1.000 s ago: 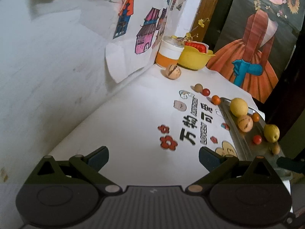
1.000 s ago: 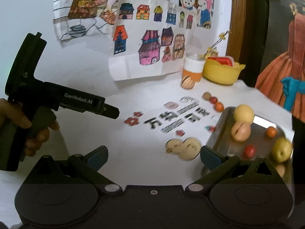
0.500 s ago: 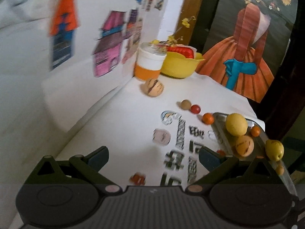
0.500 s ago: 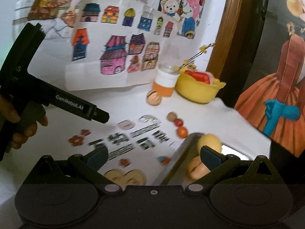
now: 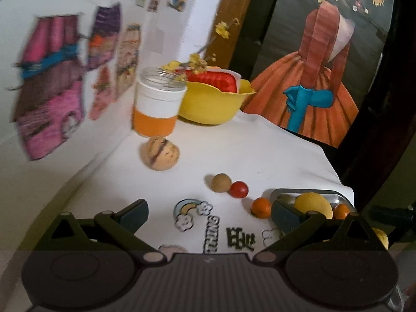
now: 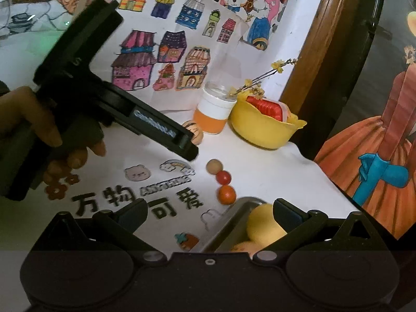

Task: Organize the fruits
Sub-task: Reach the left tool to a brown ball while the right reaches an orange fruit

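Observation:
On the white cloth a tan striped fruit (image 5: pixel 160 153) lies in front of a jar. Closer in, a small brown ball (image 5: pixel 221 182), a red one (image 5: pixel 238 189) and an orange one (image 5: pixel 261 207) form a row beside a metal tray (image 5: pixel 286 193). The tray holds a big yellow fruit (image 5: pixel 313 204) and smaller ones. My left gripper (image 5: pixel 209 214) is open and empty, short of the row. My right gripper (image 6: pixel 210 214) is open and empty above the tray's near corner (image 6: pixel 228 223). In the right wrist view the left gripper body (image 6: pixel 145 123) partly hides the striped fruit (image 6: pixel 196 132).
A jar with an orange band (image 5: pixel 157 106) and a yellow bowl (image 5: pixel 210 104) holding a red thing stand at the back by the wall. Drawings hang on the wall at left. The cloth's far right edge drops off by a dark frame. A hand (image 6: pixel 33 119) holds the left gripper.
Both grippers have moved forward toward the back of the table. The striped fruit, jar and row of small fruits now look much closer in the left wrist view. Both stay open.

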Demonstrator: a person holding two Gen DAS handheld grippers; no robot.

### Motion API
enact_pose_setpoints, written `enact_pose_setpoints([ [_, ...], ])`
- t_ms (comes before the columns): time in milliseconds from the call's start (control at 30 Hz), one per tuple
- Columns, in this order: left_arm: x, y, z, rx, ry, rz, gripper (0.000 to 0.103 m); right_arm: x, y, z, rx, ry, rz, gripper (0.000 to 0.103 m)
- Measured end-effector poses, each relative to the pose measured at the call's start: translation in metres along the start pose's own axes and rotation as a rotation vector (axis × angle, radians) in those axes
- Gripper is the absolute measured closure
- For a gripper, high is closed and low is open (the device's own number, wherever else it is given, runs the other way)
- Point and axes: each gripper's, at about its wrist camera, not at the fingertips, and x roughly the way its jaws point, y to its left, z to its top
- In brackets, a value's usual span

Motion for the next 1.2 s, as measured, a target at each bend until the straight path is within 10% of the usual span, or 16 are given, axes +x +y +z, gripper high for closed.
enact_pose_setpoints([
  [833,0.08,0.012,0.013,0.039,0.007,-0.142,0.002,0.083,-0.02,0.007,-0.078,0.087,0.03,0.028],
  [1200,0.088,0.008,0.011,0.066,0.018,-0.143,0.031,0.101,-0.021,0.007,-0.094,0.124,0.045,0.047],
])
